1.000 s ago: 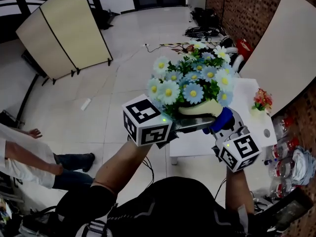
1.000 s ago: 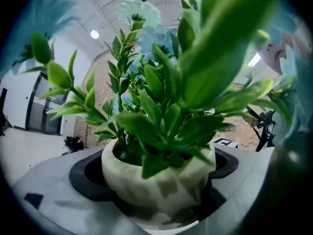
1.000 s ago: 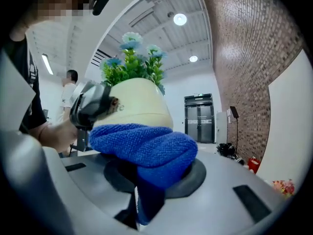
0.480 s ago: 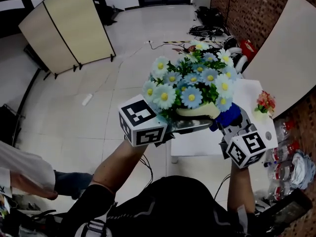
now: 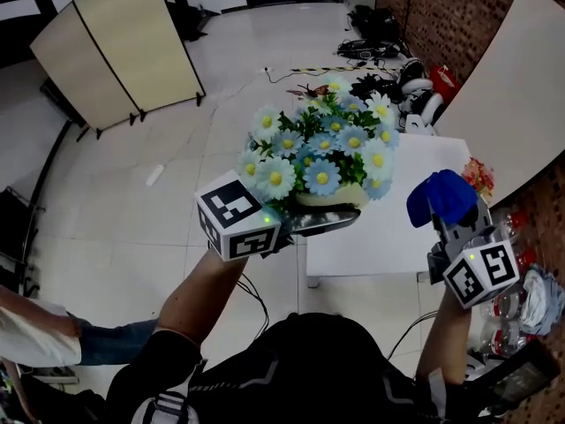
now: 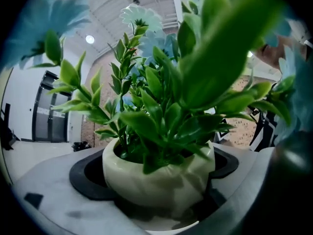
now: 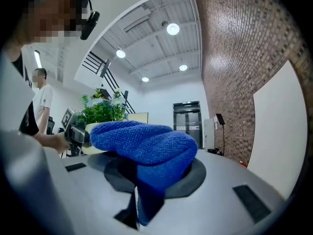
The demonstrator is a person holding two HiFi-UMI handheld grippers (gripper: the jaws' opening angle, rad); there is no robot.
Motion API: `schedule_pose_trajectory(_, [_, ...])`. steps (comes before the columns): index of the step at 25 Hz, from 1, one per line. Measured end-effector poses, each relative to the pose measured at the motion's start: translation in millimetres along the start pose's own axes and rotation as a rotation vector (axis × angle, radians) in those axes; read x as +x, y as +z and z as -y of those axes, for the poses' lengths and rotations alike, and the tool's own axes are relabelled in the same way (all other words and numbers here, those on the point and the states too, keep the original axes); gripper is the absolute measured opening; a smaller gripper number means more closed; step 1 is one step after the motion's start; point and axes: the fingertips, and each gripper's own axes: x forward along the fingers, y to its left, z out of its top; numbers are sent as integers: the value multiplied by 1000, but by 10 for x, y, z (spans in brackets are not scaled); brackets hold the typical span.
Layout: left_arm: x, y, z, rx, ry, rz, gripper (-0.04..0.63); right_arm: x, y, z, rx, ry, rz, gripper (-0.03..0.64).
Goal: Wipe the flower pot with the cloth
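My left gripper [image 5: 305, 221] is shut on the cream flower pot [image 5: 331, 199] and holds it up in the air above the floor. Blue and white daisies [image 5: 316, 148] fill the pot. In the left gripper view the pot [image 6: 159, 177] sits between the jaws under green leaves [image 6: 166, 102]. My right gripper [image 5: 452, 219] is shut on a folded blue cloth [image 5: 440, 196], held off to the right and apart from the pot. The cloth [image 7: 144, 143] bulges out of the jaws in the right gripper view, with the pot and flowers [image 7: 100, 110] far to its left.
A white table [image 5: 388, 219] stands below my hands, with a small pot of red flowers [image 5: 477, 177] at its right edge. A brick wall [image 5: 441, 16] and a pale board [image 5: 503, 78] are at right. A folding screen [image 5: 115, 51] stands far left. Cables and bags [image 5: 380, 42] litter the floor.
The right gripper with the blue cloth has pulled away from the pot, moving right and slightly down. The left gripper and pot have shifted a little left.
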Motion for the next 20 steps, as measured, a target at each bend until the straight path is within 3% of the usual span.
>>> schedule_pose_trajectory(13, [-230, -997, -138, 27, -49, -120, 560, 204, -359, -479, -8, 9, -39, 89])
schedule_pose_trajectory(20, [-193, -1737, -185, 52, -107, -174, 560, 260, -710, -472, 27, 5, -102, 89])
